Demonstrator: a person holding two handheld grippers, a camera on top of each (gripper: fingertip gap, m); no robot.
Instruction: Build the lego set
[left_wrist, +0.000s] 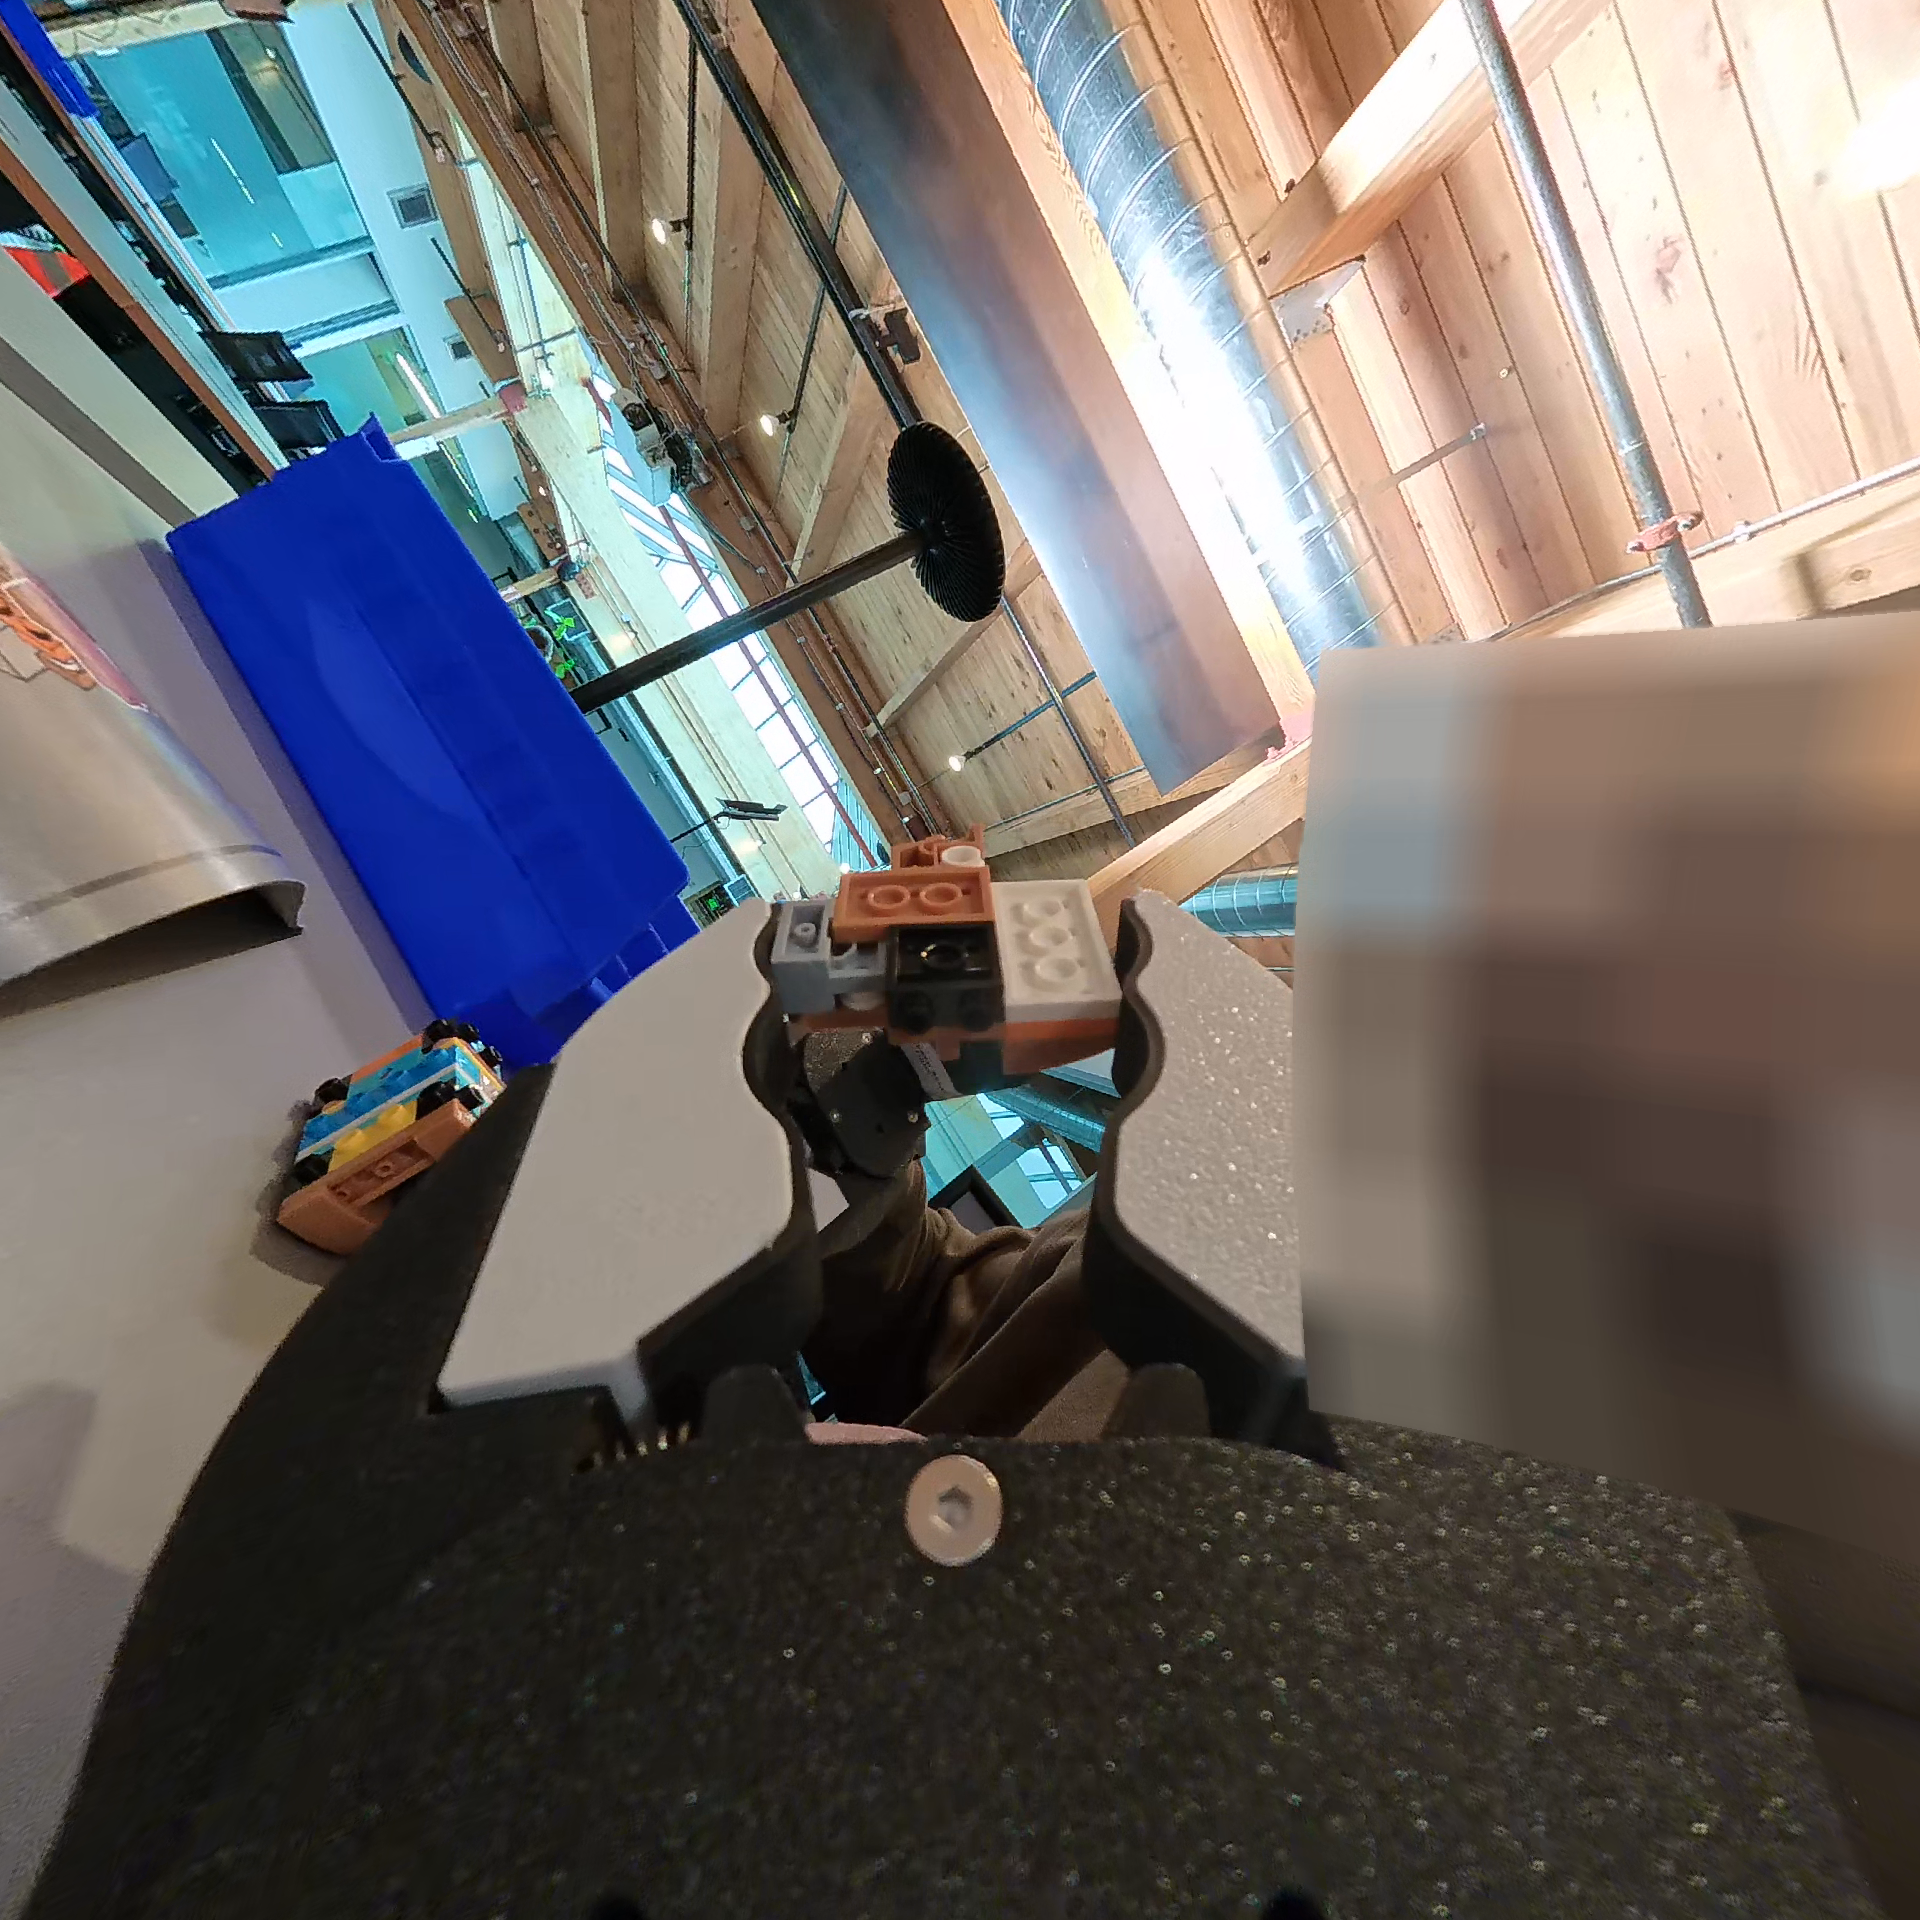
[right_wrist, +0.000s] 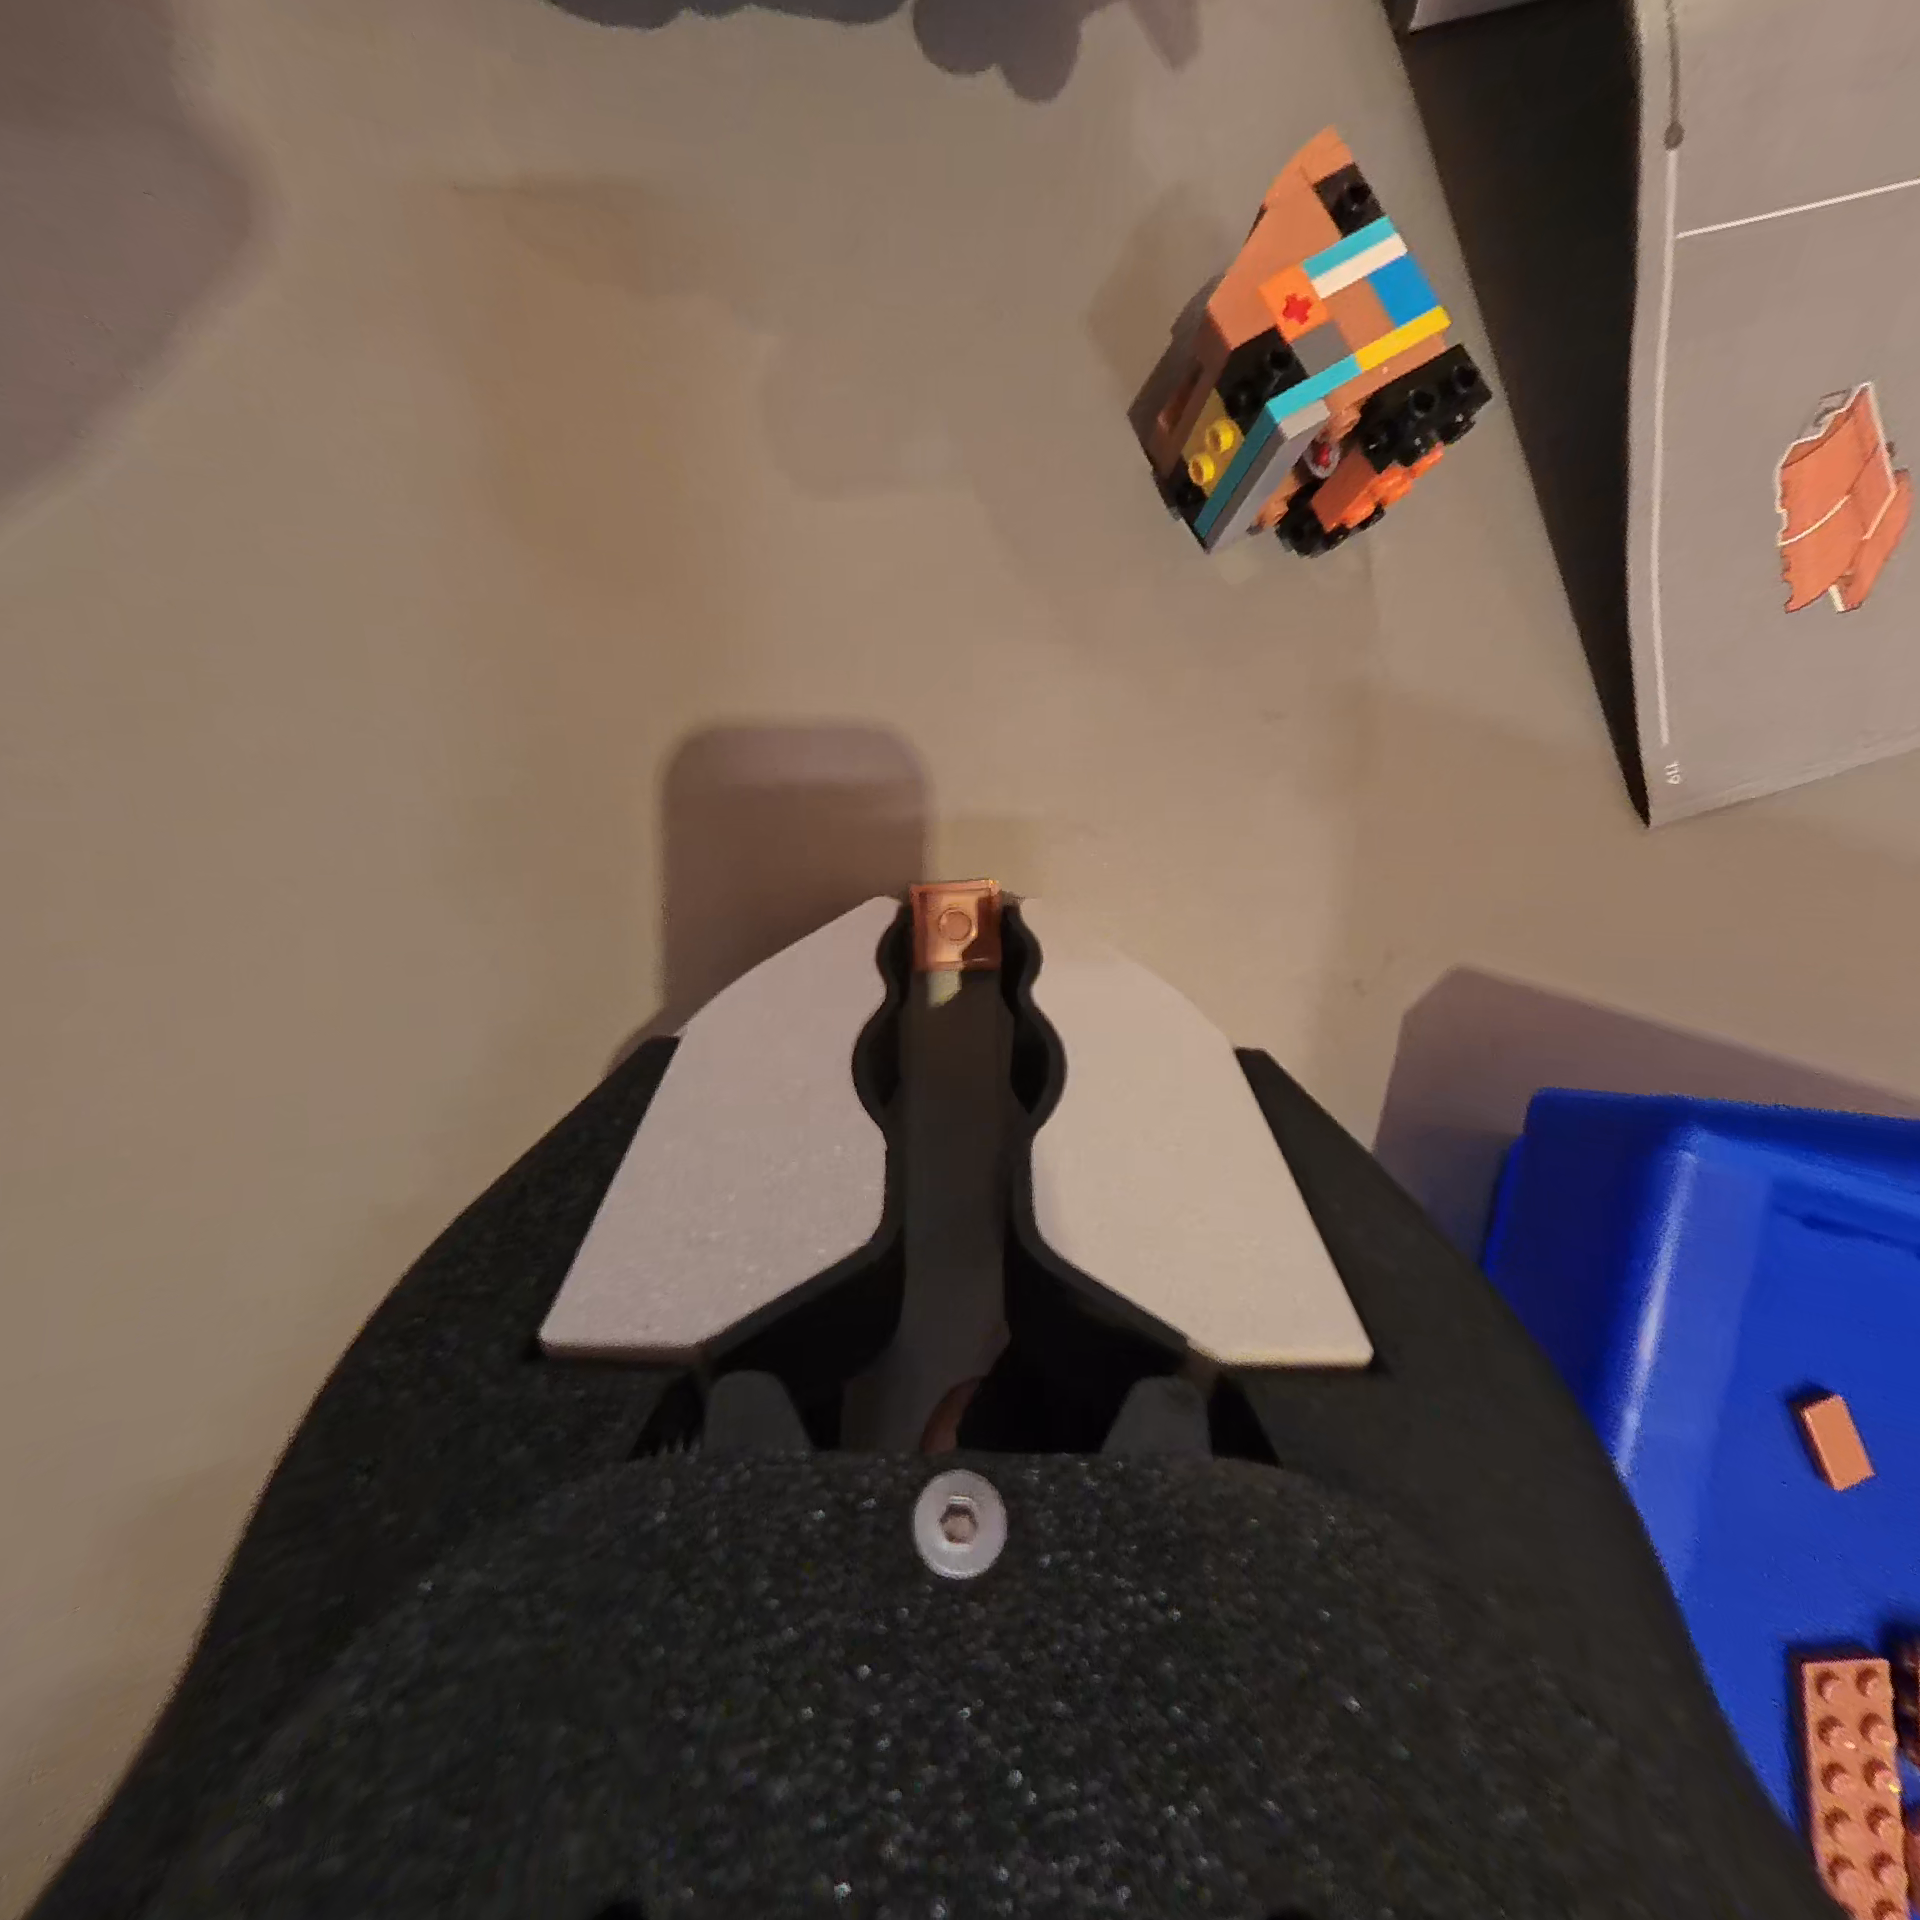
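- Left gripper (left_wrist: 943, 971) raised toward the ceiling, clamped on a small brick sub-assembly (left_wrist: 940, 966) of brown, black, white and grey parts.
- Right gripper (right_wrist: 958, 914) over the table (right_wrist: 416, 520), pinching a small brown plate (right_wrist: 954, 925) at its tips.
- Multicoloured model (right_wrist: 1311, 348) on the table, beside the instruction booklet (right_wrist: 1787, 416).
- Blue bin (right_wrist: 1704, 1299) at right, holding loose brown pieces (right_wrist: 1834, 1442).

The left gripper (left_wrist: 943, 977) tilts upward toward the ceiling, its jaws pressed on either side of a small brick assembly (left_wrist: 940, 961). The right gripper (right_wrist: 956, 930) points down at the table, fingertips nearly together, pinching a small copper-brown plate (right_wrist: 954, 925).
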